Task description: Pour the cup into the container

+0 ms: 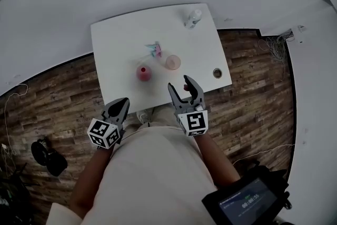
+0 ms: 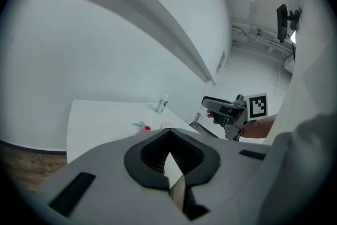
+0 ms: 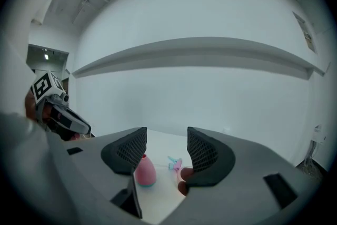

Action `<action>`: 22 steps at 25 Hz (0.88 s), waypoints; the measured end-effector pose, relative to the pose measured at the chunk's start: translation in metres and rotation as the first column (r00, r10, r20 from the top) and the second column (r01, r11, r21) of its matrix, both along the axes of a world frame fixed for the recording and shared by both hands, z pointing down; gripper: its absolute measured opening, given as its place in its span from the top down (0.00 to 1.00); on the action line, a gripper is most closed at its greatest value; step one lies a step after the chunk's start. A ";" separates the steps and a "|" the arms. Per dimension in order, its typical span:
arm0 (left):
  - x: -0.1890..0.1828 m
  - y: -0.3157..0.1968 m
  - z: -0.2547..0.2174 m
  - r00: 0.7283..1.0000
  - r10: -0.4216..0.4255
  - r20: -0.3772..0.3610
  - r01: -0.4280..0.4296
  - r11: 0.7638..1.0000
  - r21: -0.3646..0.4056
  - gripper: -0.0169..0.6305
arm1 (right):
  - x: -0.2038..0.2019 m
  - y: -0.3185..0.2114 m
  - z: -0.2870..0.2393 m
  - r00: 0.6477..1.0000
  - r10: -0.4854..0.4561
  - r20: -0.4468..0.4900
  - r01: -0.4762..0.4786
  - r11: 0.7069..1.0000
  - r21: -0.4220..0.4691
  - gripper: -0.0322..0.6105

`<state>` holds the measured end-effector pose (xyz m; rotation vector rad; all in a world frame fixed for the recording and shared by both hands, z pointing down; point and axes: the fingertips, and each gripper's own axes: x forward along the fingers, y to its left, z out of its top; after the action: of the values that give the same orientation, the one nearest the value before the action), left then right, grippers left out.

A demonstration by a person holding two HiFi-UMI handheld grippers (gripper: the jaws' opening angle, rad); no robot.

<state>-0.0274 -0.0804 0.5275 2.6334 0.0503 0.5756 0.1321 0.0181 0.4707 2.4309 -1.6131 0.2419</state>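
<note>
Cup (image 1: 172,62) untouched beside pink container (image 1: 144,72); right gripper (image 1: 180,86) jaws apart, empty; left gripper (image 1: 119,107) jaws together, empty; grasp and pour remain.

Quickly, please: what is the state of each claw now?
Left claw: closed, holding nothing.
Right claw: open, holding nothing.

On the tabletop (image 1: 118,42) — bottle (image 1: 193,18) at the far right corner, cup (image 1: 172,62) mid-table, container (image 1: 144,73) just left of it — nearer the front edge.

No legible text; device screen (image 1: 247,200) digits too blurred.
</note>
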 end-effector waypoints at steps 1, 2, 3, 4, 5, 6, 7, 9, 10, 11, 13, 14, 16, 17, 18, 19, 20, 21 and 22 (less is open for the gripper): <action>0.000 0.004 0.000 1.000 0.007 -0.005 -0.007 1.000 -0.005 0.96 | -0.001 0.004 0.000 1.000 0.002 -0.003 -0.002 1.000 -0.008 0.57; 0.000 0.008 -0.001 1.000 0.014 -0.010 -0.014 1.000 -0.006 0.96 | -0.002 0.006 0.000 1.000 0.003 -0.007 -0.003 1.000 -0.015 0.57; 0.001 0.011 -0.001 1.000 0.023 -0.013 -0.023 1.000 -0.004 0.96 | -0.002 0.008 0.000 1.000 0.005 -0.009 -0.005 1.000 -0.018 0.57; 0.002 0.013 -0.001 0.999 0.031 -0.014 -0.031 1.000 0.001 0.96 | -0.001 0.010 0.000 1.000 0.006 -0.010 -0.006 1.000 -0.020 0.57; 0.004 0.015 -0.001 0.999 0.036 -0.015 -0.036 0.999 0.005 0.96 | 0.000 0.011 0.001 1.000 0.005 -0.010 -0.005 1.000 -0.021 0.57; 0.005 0.017 -0.002 0.999 0.038 -0.014 -0.038 0.999 0.006 0.96 | 0.001 0.011 0.002 1.000 0.001 -0.009 -0.001 1.000 -0.022 0.57; 0.005 0.019 -0.002 0.999 0.036 -0.012 -0.036 0.999 0.007 0.96 | 0.002 0.012 0.003 1.000 -0.007 -0.007 0.007 1.000 -0.022 0.57; 0.007 0.023 -0.007 1.000 0.028 -0.011 -0.028 1.000 0.010 0.96 | 0.005 0.012 0.002 1.000 -0.031 -0.007 0.030 0.999 -0.019 0.57; 0.008 0.025 -0.010 1.000 0.024 -0.010 -0.024 1.000 0.014 0.96 | 0.007 0.011 -0.001 0.999 -0.042 -0.008 0.042 0.999 -0.015 0.57; 0.010 0.027 -0.013 1.000 0.021 -0.009 -0.021 1.000 0.019 0.96 | 0.010 0.011 -0.004 0.999 -0.052 -0.010 0.052 0.999 -0.009 0.57; 0.015 0.033 -0.016 1.000 0.013 -0.003 -0.012 0.999 0.030 0.96 | 0.016 0.013 -0.010 0.997 -0.069 -0.017 0.069 0.998 0.005 0.57; 0.019 0.036 -0.017 1.000 0.006 0.001 -0.006 0.999 0.035 0.96 | 0.019 0.014 -0.014 0.997 -0.078 -0.020 0.078 0.997 0.013 0.57; 0.027 0.045 -0.019 1.000 -0.014 0.006 0.013 0.999 0.039 0.96 | 0.024 0.022 -0.020 0.995 -0.100 -0.024 0.100 0.995 0.021 0.57; 0.031 0.052 -0.021 1.000 -0.025 0.006 0.025 0.999 0.038 0.96 | 0.026 0.029 -0.023 0.993 -0.112 -0.027 0.112 0.993 0.020 0.57; 0.036 0.059 -0.024 0.999 -0.036 0.003 0.036 0.999 0.037 0.96 | 0.028 0.036 -0.025 0.992 -0.124 -0.030 0.124 0.992 0.017 0.57; 0.041 0.067 -0.026 0.999 -0.046 -0.001 0.046 0.998 0.037 0.96 | 0.031 0.045 -0.025 0.991 -0.132 -0.034 0.133 0.991 0.013 0.57; 0.047 0.074 -0.028 0.999 -0.053 -0.004 0.053 0.998 0.037 0.96 | 0.036 0.053 -0.026 0.990 -0.137 -0.037 0.138 0.990 0.009 0.57; 0.052 0.082 -0.028 0.998 -0.058 -0.006 0.058 0.998 0.039 0.96 | 0.041 0.062 -0.026 0.990 -0.138 -0.037 0.138 0.990 0.007 0.57; 0.058 0.090 -0.029 0.998 -0.060 -0.006 0.060 0.997 0.042 0.96 | 0.046 0.071 -0.026 0.990 -0.137 -0.036 0.138 0.990 0.006 0.57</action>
<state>0.0302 0.0097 0.4986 2.6668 -0.0400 0.5552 0.1776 0.0890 0.4447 2.3041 -1.7602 0.1681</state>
